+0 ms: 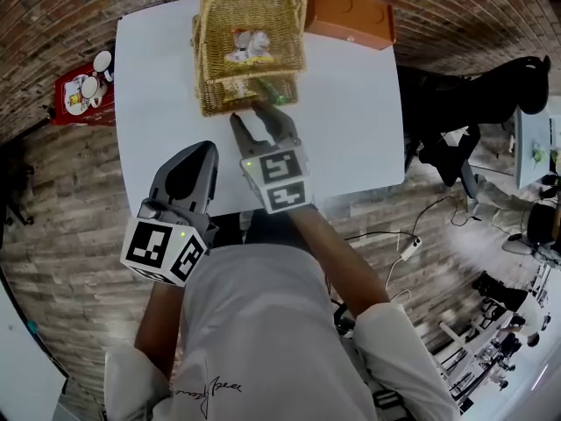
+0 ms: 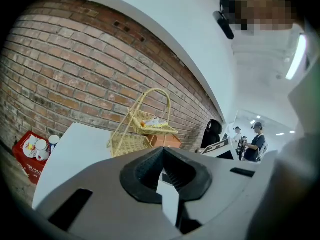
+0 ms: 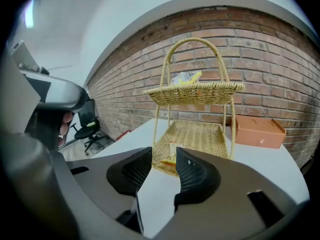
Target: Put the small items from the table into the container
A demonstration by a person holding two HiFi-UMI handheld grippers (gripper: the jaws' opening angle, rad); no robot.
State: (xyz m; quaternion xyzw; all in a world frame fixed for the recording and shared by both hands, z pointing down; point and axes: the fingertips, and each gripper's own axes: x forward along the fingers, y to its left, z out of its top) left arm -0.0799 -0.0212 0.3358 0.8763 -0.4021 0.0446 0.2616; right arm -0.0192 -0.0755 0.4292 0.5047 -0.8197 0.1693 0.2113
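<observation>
On table (image 1: 158, 77), 2-tier wicker basket (image 1: 219, 95) w/ wrappers (image 1: 248, 46) up top; right tool (image 1: 248, 112) released, left tool (image 1: 200, 152) clenched.

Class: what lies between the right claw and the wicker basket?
Only bare white table; the right gripper view shows it between the open right claw and wicker basket.

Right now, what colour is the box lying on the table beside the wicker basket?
Orange; the box shows best in the right gripper view.

items (image 1: 248, 46) on basket (image 1: 215, 16) upper tier too small to identify; lower tier mostly hidden.
</observation>
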